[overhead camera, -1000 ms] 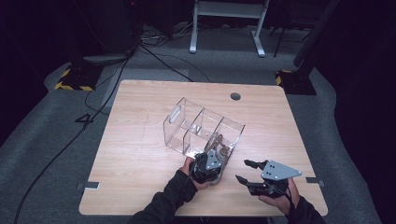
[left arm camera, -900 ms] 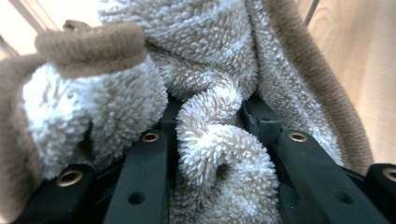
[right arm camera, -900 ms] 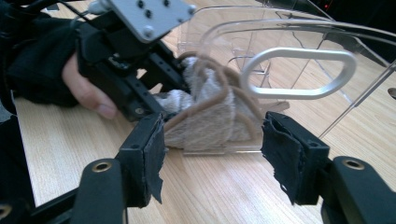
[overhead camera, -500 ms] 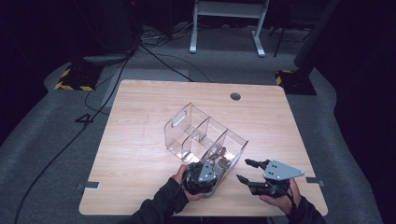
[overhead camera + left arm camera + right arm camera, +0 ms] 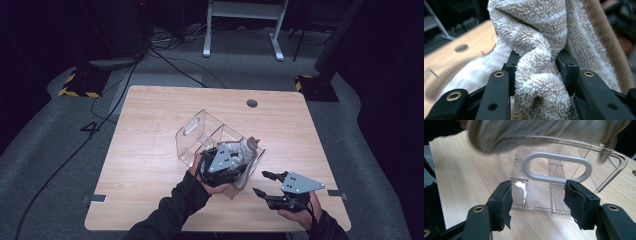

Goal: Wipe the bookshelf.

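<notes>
Jaws on my left gripper (image 5: 235,159), just below the centre of the high view, are closed on a fluffy beige towel (image 5: 246,148), which I hold above the near end of the clear plastic organizer (image 5: 200,131). That organizer sits at the middle of the wooden counter (image 5: 145,165), running from upper left to lower right. My right gripper (image 5: 263,182) rests at the lower right of this frame, its jaws parted and holding nothing, close to the organizer's near end but apart from it.

From the left gripper view, the towel (image 5: 541,62) bunches up through the centre, pinched tight between my two black jaws.

From the right gripper view, my jaws stand wide apart at the bottom, and the organizer (image 5: 556,165) rises between and beyond them, its oval handle hole facing me. Blurred towel (image 5: 536,130) hangs across the top.
</notes>
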The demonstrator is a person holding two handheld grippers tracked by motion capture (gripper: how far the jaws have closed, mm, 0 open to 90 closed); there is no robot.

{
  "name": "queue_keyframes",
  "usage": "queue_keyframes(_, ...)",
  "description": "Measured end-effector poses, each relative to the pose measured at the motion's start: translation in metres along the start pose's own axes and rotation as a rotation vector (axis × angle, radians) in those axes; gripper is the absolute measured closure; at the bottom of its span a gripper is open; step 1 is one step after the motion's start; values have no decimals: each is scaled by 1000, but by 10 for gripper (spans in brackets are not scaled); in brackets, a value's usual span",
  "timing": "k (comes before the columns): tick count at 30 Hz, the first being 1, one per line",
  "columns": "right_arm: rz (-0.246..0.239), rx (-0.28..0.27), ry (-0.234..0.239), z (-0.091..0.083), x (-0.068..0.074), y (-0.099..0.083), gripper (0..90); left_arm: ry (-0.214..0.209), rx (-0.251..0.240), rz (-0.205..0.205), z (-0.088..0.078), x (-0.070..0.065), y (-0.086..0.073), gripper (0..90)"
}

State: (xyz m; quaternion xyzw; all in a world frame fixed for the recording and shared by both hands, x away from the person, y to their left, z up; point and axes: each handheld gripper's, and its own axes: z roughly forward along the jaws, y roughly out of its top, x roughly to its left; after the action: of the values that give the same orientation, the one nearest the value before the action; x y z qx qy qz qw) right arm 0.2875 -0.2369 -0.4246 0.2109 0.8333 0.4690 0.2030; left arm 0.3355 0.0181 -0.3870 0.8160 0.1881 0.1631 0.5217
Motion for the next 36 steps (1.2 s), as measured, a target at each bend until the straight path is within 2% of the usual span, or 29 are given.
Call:
queue_keyframes(1, 2, 4, -2, 0, 0, 0, 397, -7, 1, -18, 2, 1, -2, 617)
queue_keyframes(2, 3, 5, -3, 0, -1, -1, 397, -15, 11, -20, 3, 2, -6, 619)
queue_keyframes(6, 8, 6, -14, 0, -4, -3, 396, -46, 63, -5, 9, -6, -27, 625)
queue_keyframes(9, 19, 6, -36, -1, -6, -3, 397, -56, 49, -43, 8, -10, -46, 629)
queue_keyframes(10, 18, 3, -43, -1, -6, -2, 397, -55, 60, -46, 9, -12, -52, 631)
queue_keyframes(11, 18, 2, -46, -2, -5, -2, 397, -43, 81, -28, 10, -14, -58, 634)
queue_keyframes(14, 18, 3, -48, -1, -4, -1, 395, -37, 134, -10, 16, -18, -75, 639)
queue_keyframes(19, 14, 10, -47, 0, -6, -3, 390, -37, 200, 25, 24, -20, -85, 640)
queue_keyframes(21, 21, 4, -47, 0, -8, -3, 389, -49, 242, 14, 27, -21, -93, 639)
queue_keyframes(22, 21, 4, -47, 0, -8, -3, 389, -49, 242, 14, 27, -21, -93, 639)
queue_keyframes(23, 26, 2, -46, 0, -8, -3, 389, -65, 268, -4, 29, -22, -102, 639)
queue_keyframes(24, 24, 4, -48, 0, -8, -3, 389, -76, 259, -24, 28, -22, -107, 644)
queue_keyframes(25, 17, -2, -42, -1, -8, -3, 389, -86, 259, -29, 25, -22, -108, 646)
queue_keyframes(27, 11, -3, -43, -2, -8, -2, 389, -85, 303, 35, 20, -27, -103, 644)
queue_keyframes(28, 11, -3, -43, -2, -8, -2, 389, -85, 303, 35, 20, -27, -103, 643)
queue_keyframes(29, 11, -7, -40, -3, -9, -2, 389, -79, 313, 65, 18, -29, -101, 643)
queue_keyframes(30, 15, -12, -36, -3, -10, -1, 391, -79, 308, 67, 18, -29, -99, 641)
queue_keyframes(32, 17, -21, -36, -4, -12, -1, 391, -77, 297, 78, 17, -28, -94, 639)
queue_keyframes(36, 20, -54, -17, -6, -17, -2, 381, -62, 200, 84, 12, -27, -73, 637)
